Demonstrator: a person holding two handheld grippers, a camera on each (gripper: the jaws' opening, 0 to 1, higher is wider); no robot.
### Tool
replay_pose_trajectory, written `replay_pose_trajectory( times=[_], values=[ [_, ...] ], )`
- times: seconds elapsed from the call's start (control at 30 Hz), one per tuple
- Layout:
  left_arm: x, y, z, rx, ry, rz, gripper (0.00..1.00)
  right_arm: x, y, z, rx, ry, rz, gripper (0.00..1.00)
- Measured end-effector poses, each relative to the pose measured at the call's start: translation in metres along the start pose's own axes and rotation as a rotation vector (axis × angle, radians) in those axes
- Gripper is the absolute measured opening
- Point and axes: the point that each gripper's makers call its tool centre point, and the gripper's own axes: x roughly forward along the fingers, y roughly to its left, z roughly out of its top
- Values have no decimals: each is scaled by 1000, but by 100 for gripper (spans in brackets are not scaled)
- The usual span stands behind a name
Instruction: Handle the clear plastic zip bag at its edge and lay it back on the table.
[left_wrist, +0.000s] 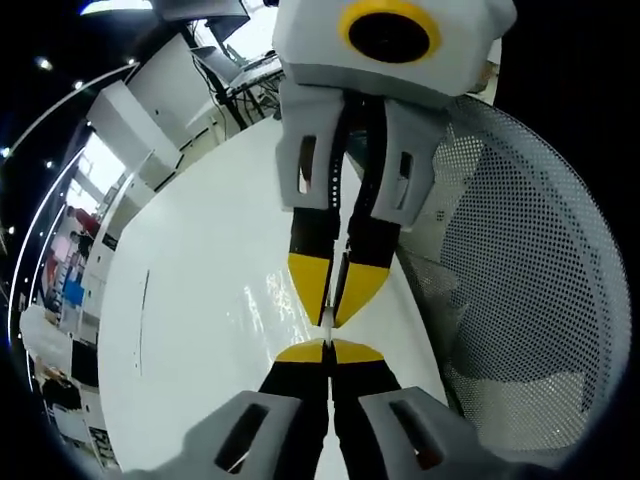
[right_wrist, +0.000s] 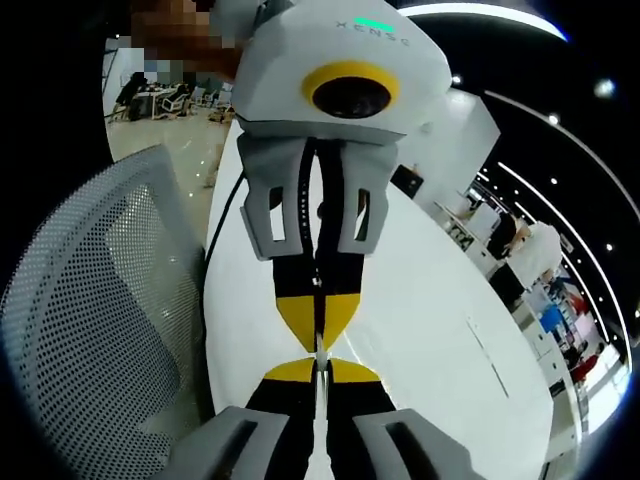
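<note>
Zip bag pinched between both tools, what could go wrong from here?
The left tool and right tool meet tip to tip on a thin sliver of the zip bag; pulling apart could tear it or lose the grip. They hang near the table edge beside the mesh chair, so a released bag might slide off.
</note>
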Motion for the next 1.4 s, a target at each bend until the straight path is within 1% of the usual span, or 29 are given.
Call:
replay_pose_trajectory(
  times=[0.67,1.03,1.4],
  values=[
    [-1,5,-1,-11,-8,5,0,1,-5,-1,12,0,-10,0],
    [-2,12,1,-13,-19,27,0,-1,-12,0,10,-3,-25,0],
    [-4,12,0,-15,-20,31,0,1,-11,0,12,-6,-26,0]
  ],
)
